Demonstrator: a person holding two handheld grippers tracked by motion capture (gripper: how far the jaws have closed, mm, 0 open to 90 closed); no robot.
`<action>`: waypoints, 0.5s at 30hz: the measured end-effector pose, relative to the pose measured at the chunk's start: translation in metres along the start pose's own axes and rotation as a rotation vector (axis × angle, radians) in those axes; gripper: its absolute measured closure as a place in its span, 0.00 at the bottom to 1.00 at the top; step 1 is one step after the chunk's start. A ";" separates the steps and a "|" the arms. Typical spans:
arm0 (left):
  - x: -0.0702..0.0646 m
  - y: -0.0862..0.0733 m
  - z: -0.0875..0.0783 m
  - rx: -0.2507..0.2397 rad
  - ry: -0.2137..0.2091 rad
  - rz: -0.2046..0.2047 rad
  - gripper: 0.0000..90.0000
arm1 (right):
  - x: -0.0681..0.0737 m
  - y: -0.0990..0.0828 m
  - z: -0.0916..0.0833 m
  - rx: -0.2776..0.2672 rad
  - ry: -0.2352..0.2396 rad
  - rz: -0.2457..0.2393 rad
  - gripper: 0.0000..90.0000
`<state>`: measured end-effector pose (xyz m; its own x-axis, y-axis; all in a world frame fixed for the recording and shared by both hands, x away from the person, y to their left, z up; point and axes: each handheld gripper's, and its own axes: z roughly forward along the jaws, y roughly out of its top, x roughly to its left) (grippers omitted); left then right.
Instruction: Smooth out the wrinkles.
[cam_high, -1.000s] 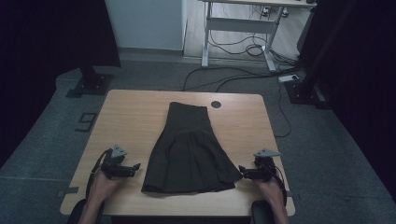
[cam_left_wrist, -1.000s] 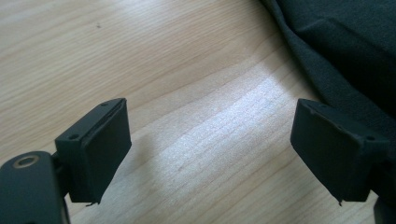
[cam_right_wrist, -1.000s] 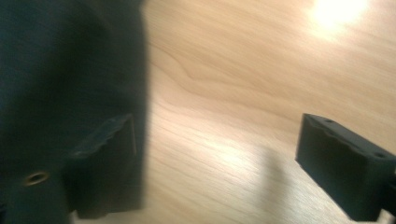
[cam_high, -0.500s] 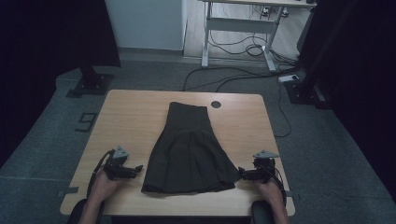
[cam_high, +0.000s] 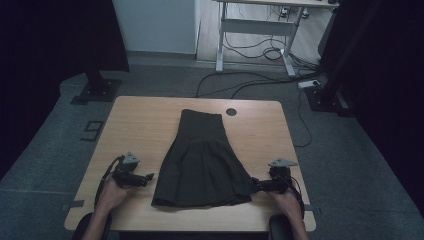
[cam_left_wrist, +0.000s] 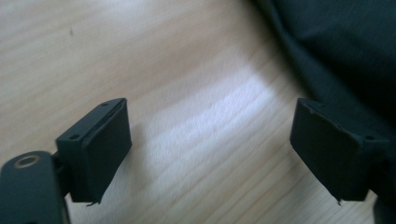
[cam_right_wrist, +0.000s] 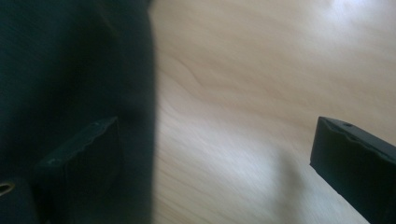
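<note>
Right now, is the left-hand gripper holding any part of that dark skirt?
No: in the left gripper view the left gripper stands wide open over bare table, the skirt off to one side.

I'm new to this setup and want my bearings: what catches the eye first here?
A dark pleated skirt lies spread flat in the middle of the wooden table, waistband away from the person and hem toward them. A gripper flanks each hem corner: the left gripper just off the cloth, the right gripper at its edge, both with jaws open.
</note>
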<state>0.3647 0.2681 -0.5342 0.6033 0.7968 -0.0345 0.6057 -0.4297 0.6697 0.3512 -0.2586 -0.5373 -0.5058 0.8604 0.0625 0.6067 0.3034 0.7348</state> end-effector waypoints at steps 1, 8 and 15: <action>-0.001 0.004 -0.001 -0.007 -0.014 0.004 0.10 | 0.002 0.004 -0.002 -0.009 0.014 -0.003 0.02; -0.019 0.040 -0.001 -0.052 -0.007 0.057 0.10 | 0.020 0.036 -0.003 -0.053 0.074 -0.020 0.02; -0.036 0.079 0.017 -0.076 -0.015 0.086 0.14 | 0.040 0.071 0.010 -0.060 0.097 -0.084 0.02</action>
<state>0.3992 0.1981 -0.4930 0.6593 0.7517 0.0150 0.5106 -0.4624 0.7249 0.3796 -0.1983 -0.4894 -0.6117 0.7887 0.0620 0.5237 0.3449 0.7790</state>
